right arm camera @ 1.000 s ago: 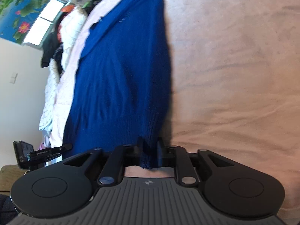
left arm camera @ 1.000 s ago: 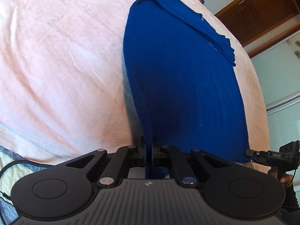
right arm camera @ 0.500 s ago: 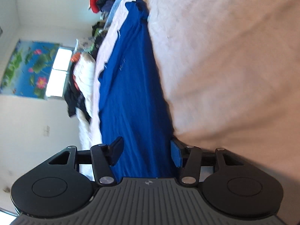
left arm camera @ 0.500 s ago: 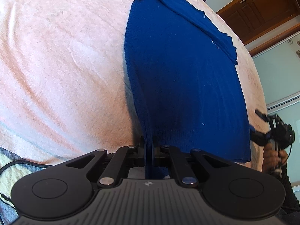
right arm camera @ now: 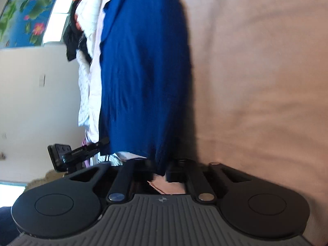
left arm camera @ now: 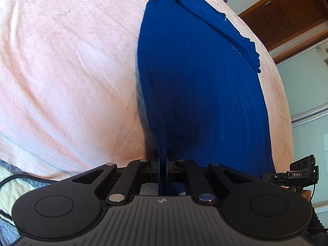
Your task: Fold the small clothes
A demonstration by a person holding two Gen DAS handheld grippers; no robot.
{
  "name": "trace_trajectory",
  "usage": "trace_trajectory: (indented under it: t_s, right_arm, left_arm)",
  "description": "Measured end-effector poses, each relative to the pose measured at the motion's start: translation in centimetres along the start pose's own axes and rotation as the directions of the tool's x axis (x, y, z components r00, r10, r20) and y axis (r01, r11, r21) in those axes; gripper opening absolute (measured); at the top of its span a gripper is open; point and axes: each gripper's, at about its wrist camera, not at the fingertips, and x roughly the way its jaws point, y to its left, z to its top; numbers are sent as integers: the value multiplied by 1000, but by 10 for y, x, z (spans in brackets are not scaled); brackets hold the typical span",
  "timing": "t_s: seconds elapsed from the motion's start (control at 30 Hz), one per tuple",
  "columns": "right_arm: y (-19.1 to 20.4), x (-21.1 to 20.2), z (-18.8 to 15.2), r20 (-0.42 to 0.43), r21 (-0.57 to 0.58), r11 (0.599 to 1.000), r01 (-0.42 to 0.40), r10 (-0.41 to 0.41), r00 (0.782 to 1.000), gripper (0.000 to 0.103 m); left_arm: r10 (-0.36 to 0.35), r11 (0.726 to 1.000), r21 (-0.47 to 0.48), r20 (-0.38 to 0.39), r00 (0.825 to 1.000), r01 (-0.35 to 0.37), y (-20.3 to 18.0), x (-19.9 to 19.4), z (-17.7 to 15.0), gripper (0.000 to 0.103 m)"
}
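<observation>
A dark blue knit garment [left arm camera: 201, 94] lies stretched out on a pink bedspread [left arm camera: 67, 65]. My left gripper [left arm camera: 163, 161] is shut on the garment's ribbed hem at its near left corner. In the right wrist view the same blue garment [right arm camera: 143, 78] runs away from me. My right gripper [right arm camera: 162, 169] is shut on the hem's other near corner, which hangs between its fingers. The right gripper also shows at the edge of the left wrist view [left arm camera: 295, 174], and the left gripper shows in the right wrist view [right arm camera: 80, 150].
A pile of white and dark clothes [right arm camera: 86, 41] lies along the bed's far side under a flower poster [right arm camera: 22, 20]. A wooden door [left arm camera: 287, 12] and glass panels [left arm camera: 307, 94] stand beyond the bed. A striped cover [left arm camera: 12, 176] shows at the near edge.
My right gripper opened half a second ago and has closed again on the hem corner. The left gripper has kept its hold and barely moved.
</observation>
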Motion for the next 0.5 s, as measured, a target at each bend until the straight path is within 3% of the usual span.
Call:
trace_trajectory:
  t_s: [0.13,0.37,0.4,0.47,0.5]
  right_arm:
    - [-2,-8,-5,62,20,1000,-15,13,998,18]
    - [-13,-15,5,122,64,991,-120,111,986,45]
    - [-13,-16,7,130,60,991,-119,111,985,44]
    - [-13,-10,12,133,67,995,-80,70,989,9]
    - [-13,-5,14,124,67,997,-43,34,992,7]
  left_arm:
    - [10,1000,19,-8,1000,-10,-4,0,3,5]
    - [10,1000,12,1,1000,-10,-4,0,2,5]
    - [11,1000,14,2,1000,-11,-5,0,2,5]
    - [19,999,26,10,1000,-20,-7,0,1,5]
    - [28,999,34,19,999,-28,-9,-1,0,5]
